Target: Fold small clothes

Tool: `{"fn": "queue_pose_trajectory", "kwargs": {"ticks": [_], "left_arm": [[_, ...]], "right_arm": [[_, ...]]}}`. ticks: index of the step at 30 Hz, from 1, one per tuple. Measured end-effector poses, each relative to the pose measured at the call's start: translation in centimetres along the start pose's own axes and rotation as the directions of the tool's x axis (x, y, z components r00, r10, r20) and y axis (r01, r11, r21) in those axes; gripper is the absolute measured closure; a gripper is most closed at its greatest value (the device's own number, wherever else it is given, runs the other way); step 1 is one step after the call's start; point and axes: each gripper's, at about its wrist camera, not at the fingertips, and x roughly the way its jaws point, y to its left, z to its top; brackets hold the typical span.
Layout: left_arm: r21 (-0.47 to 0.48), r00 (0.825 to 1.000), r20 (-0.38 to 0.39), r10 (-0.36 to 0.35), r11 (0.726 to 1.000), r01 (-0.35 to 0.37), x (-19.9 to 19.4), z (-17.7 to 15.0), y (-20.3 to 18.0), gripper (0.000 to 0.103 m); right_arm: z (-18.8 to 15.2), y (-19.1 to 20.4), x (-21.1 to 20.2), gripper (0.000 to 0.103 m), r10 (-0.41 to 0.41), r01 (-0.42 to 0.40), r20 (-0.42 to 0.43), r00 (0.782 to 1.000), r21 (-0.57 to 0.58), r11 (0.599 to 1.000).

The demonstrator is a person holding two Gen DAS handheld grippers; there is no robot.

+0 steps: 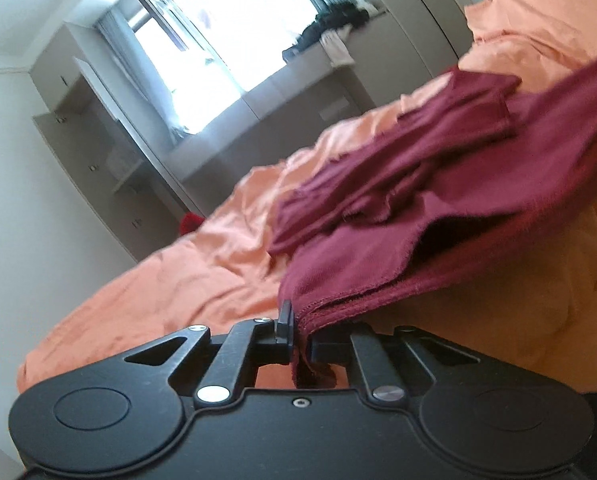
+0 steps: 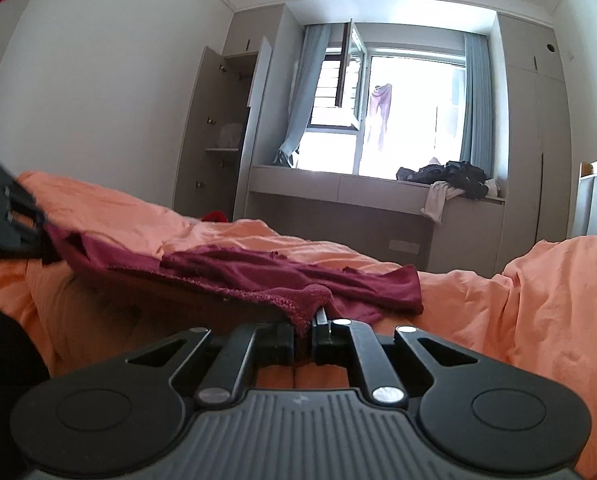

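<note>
A small maroon garment [image 1: 438, 184] lies partly lifted over an orange bedsheet [image 1: 202, 264]. My left gripper [image 1: 300, 336] is shut on one hemmed corner of it. My right gripper [image 2: 308, 334] is shut on another corner of the same garment [image 2: 282, 276], which stretches leftward to the left gripper [image 2: 14, 216] at the left edge of the right wrist view. The near edge hangs taut between both grippers, just above the sheet [image 2: 518, 300]. The far part is bunched in folds on the bed.
An open wardrobe [image 2: 218, 132] stands at the left of the window [image 2: 398, 120]. A window bench [image 2: 338, 192] carries a pile of dark clothes [image 2: 454, 178]. A white rail [image 2: 596, 196] stands at the right. A red object [image 2: 214, 216] lies beyond the bed.
</note>
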Motion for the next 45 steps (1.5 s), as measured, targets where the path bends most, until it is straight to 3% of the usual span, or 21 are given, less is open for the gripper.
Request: {"fn": "queue_pose_trajectory", "kwargs": {"ticks": [3, 5, 11, 17, 18, 19, 20, 21, 24, 31, 41, 45], "left_arm": [[-0.026, 1.000, 0.014, 0.008, 1.000, -0.007, -0.1, 0.3, 0.1, 0.096], [-0.045, 1.000, 0.007, -0.001, 0.999, 0.001, -0.1, 0.6, 0.3, 0.096], [-0.060, 1.000, 0.002, -0.012, 0.998, 0.012, -0.2, 1.0, 0.8, 0.096], [-0.068, 1.000, -0.005, -0.007, 0.998, 0.006, -0.2, 1.0, 0.7, 0.096], [-0.079, 1.000, -0.007, -0.005, 0.997, 0.005, -0.2, 1.0, 0.7, 0.096], [-0.086, 1.000, -0.009, -0.003, 0.996, 0.002, -0.3, 1.1, 0.6, 0.096], [-0.092, 1.000, -0.009, 0.000, 0.996, -0.001, -0.3, 1.1, 0.6, 0.096], [-0.098, 1.000, -0.005, 0.006, 0.995, -0.007, -0.4, 1.1, 0.6, 0.096], [-0.118, 1.000, 0.013, 0.024, 0.993, -0.022, -1.2, 1.2, 0.6, 0.097], [-0.204, 0.997, 0.077, -0.009, 0.979, 0.025, -5.4, 2.0, 1.2, 0.097], [-0.170, 0.982, 0.189, -0.016, 0.984, 0.048, -17.7, 3.1, 1.9, 0.097], [-0.129, 0.976, 0.215, -0.030, 0.990, 0.059, -22.1, 3.4, 1.6, 0.097]], "right_arm": [[-1.4, 0.7, 0.2, 0.083, -0.011, 0.010, -0.032, 0.999, -0.035, 0.999], [-2.4, 1.4, 0.4, 0.067, -0.019, 0.016, -0.051, 0.999, -0.069, 0.997], [-4.8, 3.3, 1.2, 0.037, -0.063, 0.047, -0.082, 0.995, -0.188, 0.981], [-6.3, 5.9, 1.4, 0.026, -0.129, 0.113, -0.012, 0.992, -0.400, 0.910], [-6.6, 6.3, 1.6, 0.027, -0.133, 0.117, -0.005, 0.991, -0.434, 0.893], [-6.7, 6.6, 1.6, 0.039, -0.132, 0.117, 0.001, 0.991, -0.459, 0.880], [-6.8, 6.8, 1.6, 0.067, -0.128, 0.115, 0.004, 0.992, -0.476, 0.872], [-6.7, 6.9, 1.6, 0.079, -0.128, 0.112, -0.001, 0.992, -0.480, 0.870], [-6.0, 6.1, 1.1, 0.091, -0.104, 0.087, -0.018, 0.994, -0.418, 0.904], [-2.3, 3.2, -2.4, 0.094, -0.144, 0.166, 0.100, 0.985, -0.270, 0.948], [2.8, 0.5, -12.6, 0.094, -0.127, 0.183, 0.262, 0.957, -0.203, 0.962], [3.5, 0.1, -15.8, 0.094, -0.138, 0.200, 0.285, 0.949, -0.201, 0.959]]}}
